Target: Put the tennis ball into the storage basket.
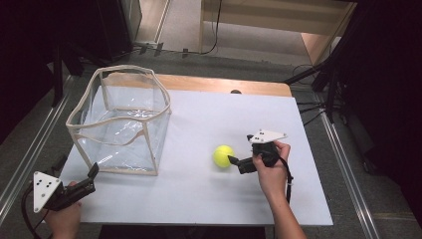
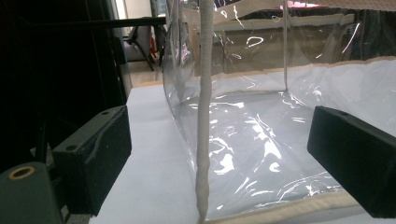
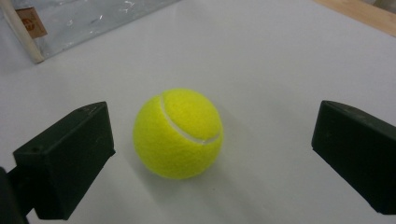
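Observation:
A yellow tennis ball rests on the white table top, right of centre. My right gripper is open just right of the ball; its jaws stand wide, one on each side of the ball without touching it. A clear plastic box with cream fabric edging stands at the table's left, open at the top and with nothing in it. My left gripper is open at the front left corner of the table, pointing at the box's near corner seam.
A wooden strip runs along the table's far edge. Black stands and cables sit off the right side, and a metal rail runs along the left. Bare white surface lies between the box and the ball.

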Demonstrator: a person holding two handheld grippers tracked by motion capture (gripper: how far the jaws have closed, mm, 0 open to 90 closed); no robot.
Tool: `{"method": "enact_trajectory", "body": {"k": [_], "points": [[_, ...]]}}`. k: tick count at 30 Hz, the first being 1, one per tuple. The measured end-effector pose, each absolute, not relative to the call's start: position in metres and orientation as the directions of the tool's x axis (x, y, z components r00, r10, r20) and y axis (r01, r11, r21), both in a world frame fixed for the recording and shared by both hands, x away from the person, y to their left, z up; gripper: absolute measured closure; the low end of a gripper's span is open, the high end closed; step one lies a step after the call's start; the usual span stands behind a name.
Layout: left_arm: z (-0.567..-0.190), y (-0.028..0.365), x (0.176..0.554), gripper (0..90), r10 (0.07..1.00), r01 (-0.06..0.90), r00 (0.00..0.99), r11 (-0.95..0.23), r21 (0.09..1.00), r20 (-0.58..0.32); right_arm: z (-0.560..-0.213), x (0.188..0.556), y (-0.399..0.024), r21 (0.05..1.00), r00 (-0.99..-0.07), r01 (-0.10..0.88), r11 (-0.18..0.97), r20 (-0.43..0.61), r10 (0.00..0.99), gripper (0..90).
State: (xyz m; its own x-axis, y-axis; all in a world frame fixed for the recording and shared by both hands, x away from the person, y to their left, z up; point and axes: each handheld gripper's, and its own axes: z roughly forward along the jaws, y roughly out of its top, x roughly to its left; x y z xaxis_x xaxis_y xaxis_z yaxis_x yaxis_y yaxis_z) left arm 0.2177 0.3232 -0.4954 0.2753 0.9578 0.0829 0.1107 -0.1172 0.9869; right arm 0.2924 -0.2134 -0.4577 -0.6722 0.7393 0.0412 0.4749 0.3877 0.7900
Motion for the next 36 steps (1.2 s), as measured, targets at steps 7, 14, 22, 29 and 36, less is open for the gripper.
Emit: {"method": "enact_trajectory", "body": {"k": [7,14,22,29,36], "points": [[-0.495,0.323,0.218,6.8,0.958,0.11,0.276,-0.117,0.987,0.083,-0.462,0.3,-0.197,0.743,-0.696,0.504,0.441,0.047,0.717,0.0],[-0.495,0.323,0.218,6.8,0.958,0.112,0.276,-0.115,0.987,0.081,-0.469,0.309,-0.183,0.688,-0.723,0.531,0.495,0.063,0.688,0.0],[-0.495,0.324,0.218,6.8,0.957,0.111,0.279,-0.108,0.988,0.074,-0.474,0.314,-0.169,0.623,-0.736,0.551,0.556,0.048,0.675,0.0],[-0.495,0.324,0.218,6.8,0.958,0.113,0.277,-0.114,0.987,0.078,-0.48,0.322,-0.162,0.568,-0.731,0.583,0.581,0.056,0.68,0.0],[-0.495,0.323,0.218,6.8,0.958,0.114,0.275,-0.116,0.987,0.081,-0.487,0.331,-0.157,0.525,-0.73,0.604,0.599,0.063,0.681,0.0]]}}
